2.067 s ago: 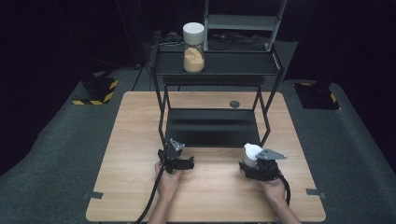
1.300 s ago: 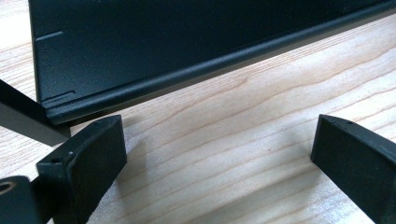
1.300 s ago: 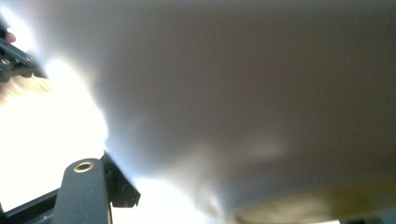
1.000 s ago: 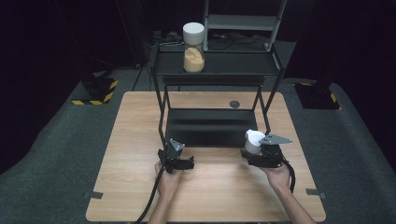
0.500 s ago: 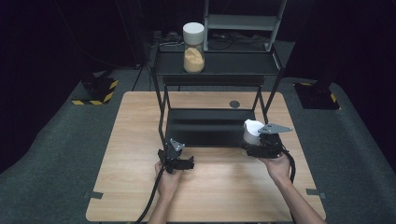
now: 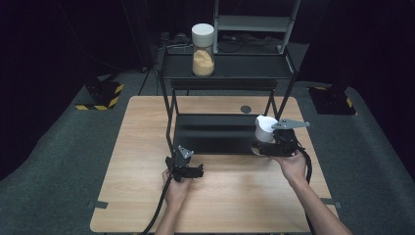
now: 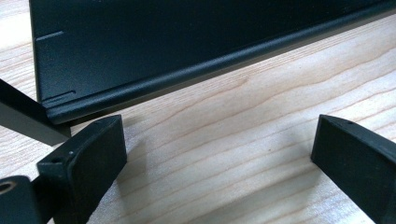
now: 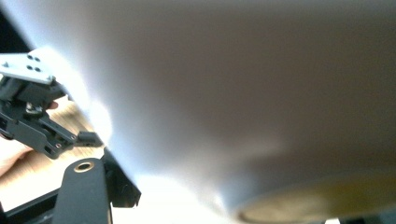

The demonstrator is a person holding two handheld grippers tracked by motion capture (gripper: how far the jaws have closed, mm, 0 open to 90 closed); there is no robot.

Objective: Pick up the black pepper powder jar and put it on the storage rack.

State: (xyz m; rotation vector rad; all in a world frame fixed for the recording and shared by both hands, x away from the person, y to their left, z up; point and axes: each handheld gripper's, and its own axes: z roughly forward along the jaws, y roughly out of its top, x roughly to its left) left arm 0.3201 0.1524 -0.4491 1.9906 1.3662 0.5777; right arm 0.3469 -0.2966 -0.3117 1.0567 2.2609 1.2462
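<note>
A white cup (image 6: 265, 128) hangs just above the right front corner of the black rack's lower shelf (image 6: 215, 132), with my right gripper (image 6: 270, 142) shut on it. In the right gripper view the cup's pale wall (image 8: 243, 93) looms very close, and one black finger (image 8: 84, 191) of that gripper shows at the lower left. My left gripper (image 6: 182, 157) rests on the wooden table (image 6: 235, 196) by the rack's front left leg, jaws open and nothing between them (image 7: 219, 154). The shelf's front edge (image 7: 187, 70) lies just beyond them.
A jar with a white lid and tan contents (image 6: 202, 44) stands on the rack's upper shelf (image 6: 244, 68). The rack's legs rise from the table around the lower shelf. A small dark disc (image 6: 245, 109) lies on the table behind the rack. Dark floor surrounds the table.
My right gripper has risen with the white cup and moved forward from the table toward the rack's right front corner. The left gripper has stayed put.
</note>
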